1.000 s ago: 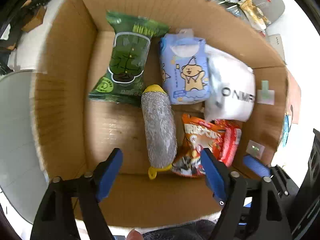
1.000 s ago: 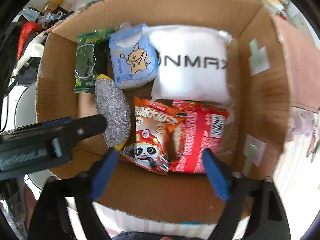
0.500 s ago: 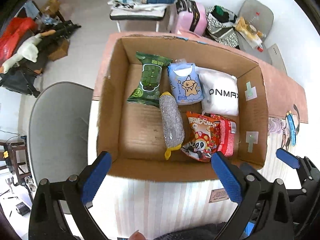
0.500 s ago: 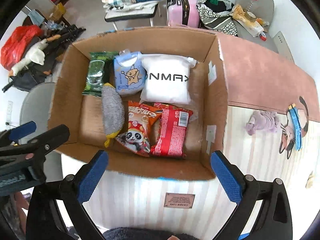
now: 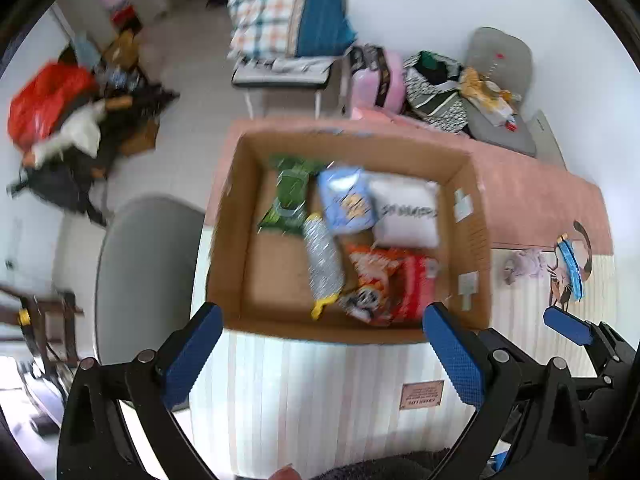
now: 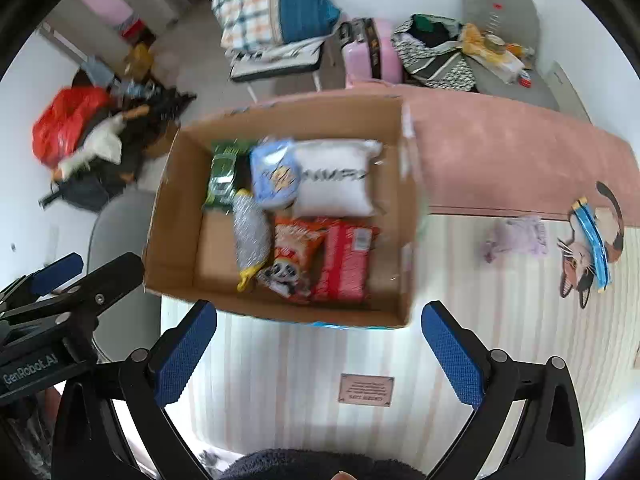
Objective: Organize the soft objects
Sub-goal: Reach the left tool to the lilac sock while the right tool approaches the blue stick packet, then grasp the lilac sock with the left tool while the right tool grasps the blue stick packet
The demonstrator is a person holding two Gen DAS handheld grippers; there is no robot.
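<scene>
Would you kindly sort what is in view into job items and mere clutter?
Job: cardboard box, white pillow pack, blue packet, green packet, silver scrubber, two snack bags.

Clutter: pink suitcase, red bag, plaid bedding.

we were in a lived-in home: a plaid quilt (image 5: 276,8) on a folding cot, a pink suitcase (image 6: 372,54), a cat-print tablecloth (image 6: 520,320).

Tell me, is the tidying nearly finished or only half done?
Mostly done, it seems. Six soft packs already lie in the cardboard box, among them the white pillow pack and silver pouch. Nothing is in hand: left gripper and right gripper are open and empty. A lilac soft item remains on the table.
</scene>
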